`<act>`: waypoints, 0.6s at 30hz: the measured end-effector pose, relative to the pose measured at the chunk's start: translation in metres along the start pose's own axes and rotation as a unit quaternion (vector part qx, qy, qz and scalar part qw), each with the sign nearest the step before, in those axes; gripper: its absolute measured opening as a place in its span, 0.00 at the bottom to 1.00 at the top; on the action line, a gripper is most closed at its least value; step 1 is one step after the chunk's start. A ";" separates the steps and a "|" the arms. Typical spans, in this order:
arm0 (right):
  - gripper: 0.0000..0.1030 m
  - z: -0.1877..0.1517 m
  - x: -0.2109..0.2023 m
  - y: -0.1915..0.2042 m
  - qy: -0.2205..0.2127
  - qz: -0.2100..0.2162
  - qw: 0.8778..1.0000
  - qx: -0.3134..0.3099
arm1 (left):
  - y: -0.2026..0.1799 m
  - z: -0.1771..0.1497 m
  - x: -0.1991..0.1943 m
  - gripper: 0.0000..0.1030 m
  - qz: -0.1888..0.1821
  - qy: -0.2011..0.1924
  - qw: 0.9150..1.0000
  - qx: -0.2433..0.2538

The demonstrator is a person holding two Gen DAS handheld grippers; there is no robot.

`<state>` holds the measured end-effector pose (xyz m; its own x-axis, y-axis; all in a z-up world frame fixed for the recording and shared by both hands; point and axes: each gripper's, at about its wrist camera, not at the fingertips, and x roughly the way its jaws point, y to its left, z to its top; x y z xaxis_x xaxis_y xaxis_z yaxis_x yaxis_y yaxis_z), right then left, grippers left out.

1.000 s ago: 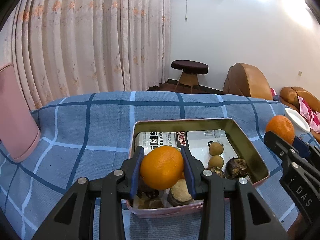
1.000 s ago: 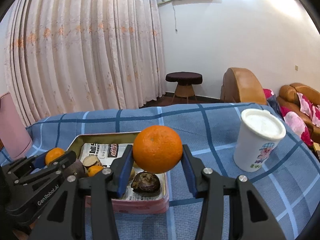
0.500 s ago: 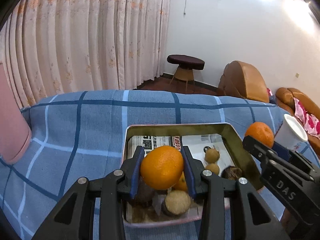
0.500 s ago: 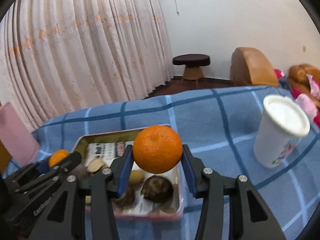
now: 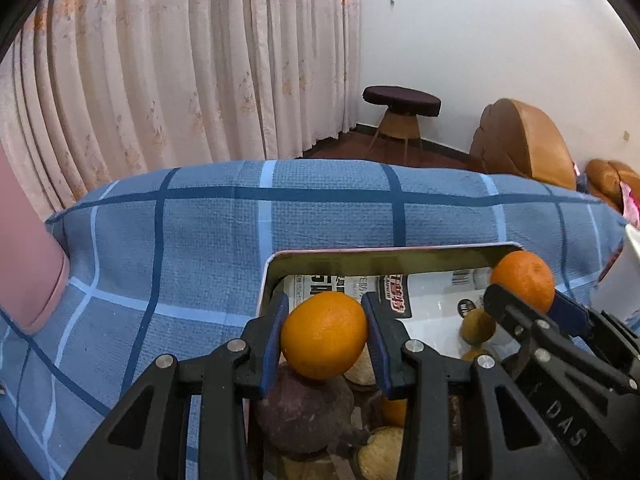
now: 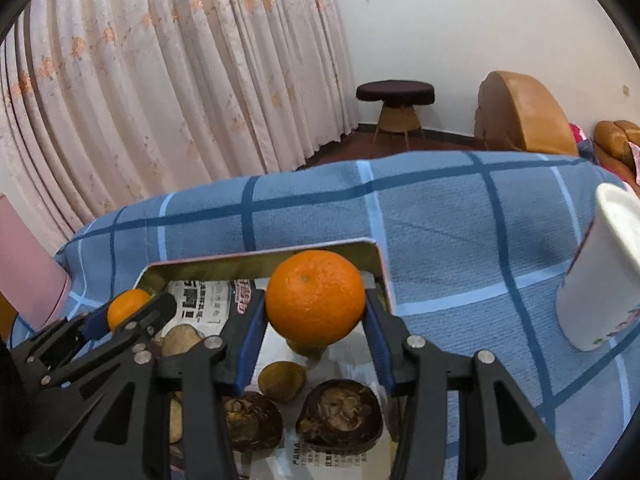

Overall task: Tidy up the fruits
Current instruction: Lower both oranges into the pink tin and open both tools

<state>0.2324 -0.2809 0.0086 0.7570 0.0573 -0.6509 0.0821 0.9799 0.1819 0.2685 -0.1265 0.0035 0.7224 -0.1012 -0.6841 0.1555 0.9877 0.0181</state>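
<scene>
My left gripper (image 5: 325,336) is shut on an orange (image 5: 324,335) and holds it over the near left part of a metal tray (image 5: 384,257) lined with newspaper. My right gripper (image 6: 315,300) is shut on a second orange (image 6: 315,294) over the tray's (image 6: 264,258) right side. Each gripper shows in the other's view, the right gripper (image 5: 520,292) and the left gripper (image 6: 132,312). In the tray lie small brown fruits (image 6: 282,376), dark round fruits (image 6: 339,412), a purple-brown fruit (image 5: 306,412) and another small orange (image 5: 394,410).
The tray sits on a table under a blue checked cloth (image 5: 200,248). A white paper cup (image 6: 600,272) stands to the tray's right. A pink object (image 5: 28,264) stands at the left edge. Curtain, a stool (image 5: 401,112) and brown sofa lie beyond.
Both grippers, each still holding its orange, have moved forward and down over the tray. The tray now looks larger and closer in both views.
</scene>
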 end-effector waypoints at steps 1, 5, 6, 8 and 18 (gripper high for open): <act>0.49 0.000 0.001 0.001 0.001 0.001 1.000 -0.004 | -0.002 -0.001 0.001 0.39 0.004 -0.001 1.000 0.005; 0.50 -0.002 0.004 0.002 -0.002 0.019 1.000 -0.011 | -0.001 -0.002 0.004 0.39 0.004 0.002 1.000 0.006; 0.50 -0.002 0.004 0.000 -0.004 0.028 1.000 -0.006 | -0.001 -0.003 0.004 0.42 0.002 0.004 1.000 0.004; 0.50 -0.003 0.001 -0.005 -0.006 0.047 0.999 0.009 | 0.002 -0.003 0.005 0.50 0.004 0.009 1.000 -0.006; 0.62 -0.007 -0.017 -0.018 -0.026 0.089 0.994 0.052 | -0.014 -0.014 -0.003 0.65 0.011 0.013 0.999 0.032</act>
<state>0.2139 -0.2985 0.0109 0.7972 0.2164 -0.5636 0.0078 0.9298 0.3680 0.2548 -0.1388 -0.0047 0.7087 -0.0760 -0.7014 0.1830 0.9799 0.0788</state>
